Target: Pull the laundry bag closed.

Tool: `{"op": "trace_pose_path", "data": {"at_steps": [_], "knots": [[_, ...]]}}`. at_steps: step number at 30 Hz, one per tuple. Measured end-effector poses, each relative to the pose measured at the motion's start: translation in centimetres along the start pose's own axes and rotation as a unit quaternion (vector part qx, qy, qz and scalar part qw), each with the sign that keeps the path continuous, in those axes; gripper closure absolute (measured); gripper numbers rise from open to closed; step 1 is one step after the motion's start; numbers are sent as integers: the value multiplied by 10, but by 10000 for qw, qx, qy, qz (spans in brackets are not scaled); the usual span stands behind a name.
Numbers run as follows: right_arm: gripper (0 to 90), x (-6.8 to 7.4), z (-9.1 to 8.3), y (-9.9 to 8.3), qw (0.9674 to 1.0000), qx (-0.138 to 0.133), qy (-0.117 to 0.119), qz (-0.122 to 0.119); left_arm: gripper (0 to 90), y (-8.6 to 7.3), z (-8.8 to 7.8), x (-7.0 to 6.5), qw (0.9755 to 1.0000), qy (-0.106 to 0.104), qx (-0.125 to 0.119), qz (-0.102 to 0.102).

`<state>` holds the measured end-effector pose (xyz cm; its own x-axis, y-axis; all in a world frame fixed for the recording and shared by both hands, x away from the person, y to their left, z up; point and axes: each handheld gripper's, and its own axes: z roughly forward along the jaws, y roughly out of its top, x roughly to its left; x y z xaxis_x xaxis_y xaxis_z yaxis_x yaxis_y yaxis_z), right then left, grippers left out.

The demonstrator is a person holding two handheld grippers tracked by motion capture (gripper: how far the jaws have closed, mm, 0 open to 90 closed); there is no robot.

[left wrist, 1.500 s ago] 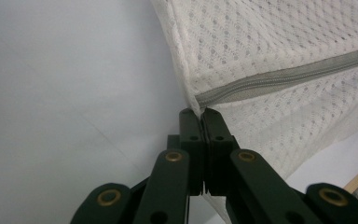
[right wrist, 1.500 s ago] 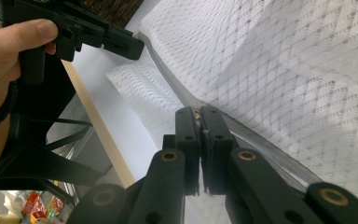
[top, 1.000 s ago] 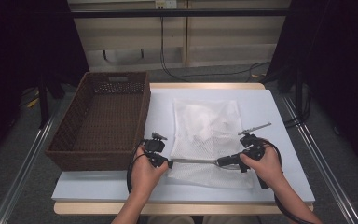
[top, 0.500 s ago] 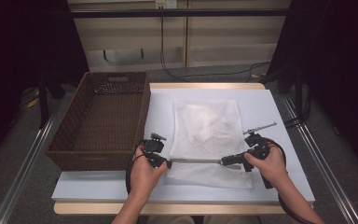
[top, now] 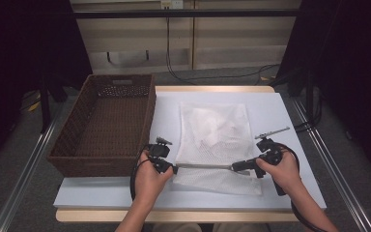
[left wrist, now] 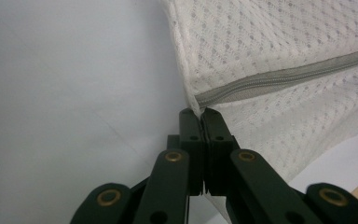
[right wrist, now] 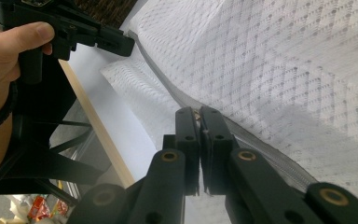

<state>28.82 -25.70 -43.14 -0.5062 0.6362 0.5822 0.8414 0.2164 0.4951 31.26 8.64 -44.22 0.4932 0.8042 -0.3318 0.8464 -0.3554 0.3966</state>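
Note:
A white mesh laundry bag lies flat on the white table, with white cloth inside it. Its grey zipper runs across the near end, pulled taut between my two grippers. My left gripper is shut on the zipper's left end at the bag's corner; in the left gripper view the jaws pinch that corner where the zipper starts. My right gripper is shut on the zipper's right part, its jaws clamped on the grey tape. The right gripper view shows the left gripper farther along the zipper.
A dark brown wicker basket stands at the table's left side, close to my left hand. The table's wooden front edge runs just below both hands. Shelving and cables stand behind the table.
My right gripper has shifted slightly to the right with the zipper in it. The left gripper has stayed in place.

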Motion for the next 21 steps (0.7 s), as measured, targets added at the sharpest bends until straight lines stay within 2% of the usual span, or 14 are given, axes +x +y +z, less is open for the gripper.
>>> {"op": "trace_pose_path", "data": {"at_steps": [7, 17, 21], "knots": [[874, 1, 0, 1, 10000, 11, 22, -18, 885, 0, 0, 1, 10000, 17, 19, 25], [874, -1, -3, 0, 10000, 5, 55, -11, 885, 0, 2, 0, 10000, 64, 40, -52], [874, -1, -4, -1, 10000, 9, -14, -37, 885, 0, 1, 1, 10000, 83, 50, -20]]}}
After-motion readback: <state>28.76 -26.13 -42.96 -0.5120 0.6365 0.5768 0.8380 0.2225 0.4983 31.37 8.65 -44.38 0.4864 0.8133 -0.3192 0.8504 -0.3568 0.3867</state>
